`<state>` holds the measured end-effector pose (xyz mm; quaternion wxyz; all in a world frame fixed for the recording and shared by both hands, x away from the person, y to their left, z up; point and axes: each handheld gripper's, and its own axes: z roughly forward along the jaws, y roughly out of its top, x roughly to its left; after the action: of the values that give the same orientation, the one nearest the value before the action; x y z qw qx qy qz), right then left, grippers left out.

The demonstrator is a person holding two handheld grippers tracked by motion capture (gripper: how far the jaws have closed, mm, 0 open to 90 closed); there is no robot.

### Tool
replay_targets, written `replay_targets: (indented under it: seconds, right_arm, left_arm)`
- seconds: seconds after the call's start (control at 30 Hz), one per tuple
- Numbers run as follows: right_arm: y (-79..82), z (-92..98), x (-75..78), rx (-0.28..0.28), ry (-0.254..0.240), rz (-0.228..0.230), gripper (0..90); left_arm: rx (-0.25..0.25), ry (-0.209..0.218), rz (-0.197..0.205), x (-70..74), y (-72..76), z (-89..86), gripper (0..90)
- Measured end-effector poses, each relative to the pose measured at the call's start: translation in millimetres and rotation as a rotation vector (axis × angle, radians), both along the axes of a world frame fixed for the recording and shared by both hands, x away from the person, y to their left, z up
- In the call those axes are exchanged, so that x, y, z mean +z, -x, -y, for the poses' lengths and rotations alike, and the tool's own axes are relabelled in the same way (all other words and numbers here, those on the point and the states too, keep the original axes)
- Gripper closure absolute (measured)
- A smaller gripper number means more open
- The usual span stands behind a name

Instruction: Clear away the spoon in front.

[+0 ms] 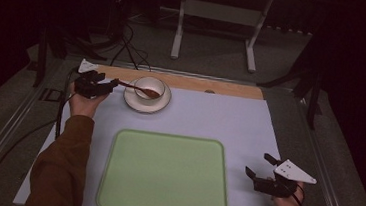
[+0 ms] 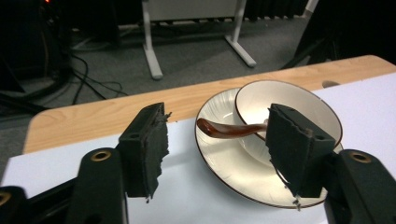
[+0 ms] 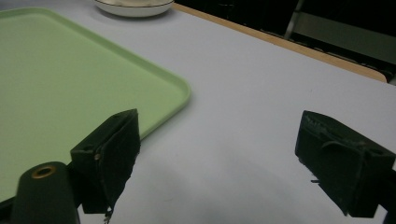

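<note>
Left gripper [image 2: 215, 149], jaws apart, with the brown spoon [image 2: 229, 129] handle's free end lying between the pads; contact with the far pad is probably absent, though the pad hides that spot. The spoon rests in a white bowl [image 2: 299, 100] on a saucer [image 2: 219, 154], just ahead of the fingers. Right gripper [image 3: 219, 154], jaws wide apart over bare white mat [image 3: 261, 93], a green tray [image 3: 70, 79] beside its near finger.

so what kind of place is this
Probably a lab or workshop set up for recording: a table under a white mat, loose cables on grey floor, and dark curtains around.
</note>
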<state>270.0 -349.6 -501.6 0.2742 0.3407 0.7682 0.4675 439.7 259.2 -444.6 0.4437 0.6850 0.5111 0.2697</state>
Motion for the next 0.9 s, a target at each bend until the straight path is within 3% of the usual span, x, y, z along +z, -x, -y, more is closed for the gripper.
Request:
replay_targets:
  seconds: [0.17, 0.37, 0.6, 0.9]
  right_arm:
    - [0.0, 0.7, 0.0, -0.001, -0.002, 0.0, 13.9]
    - [-0.1, 1.2, -0.6, 0.0, -0.003, -0.003, 13.8]
    - [-0.3, -1.0, -1.7, 0.003, 0.026, -0.01, 13.8]
    - [-0.5, -0.7, -1.9, -0.002, 0.033, -0.011, 13.9]
  left_arm:
    - [0.003, -0.004, -0.035, -7.9, -11.0, 3.1, 40.8]
    - [0.005, 0.031, -0.101, -22.7, -26.6, 9.0, 44.1]
    - [-0.027, 0.054, -0.093, -21.2, -28.5, 12.5, 56.1]
    - [-0.087, 0.031, -0.086, -14.6, -11.9, 15.7, 73.6]
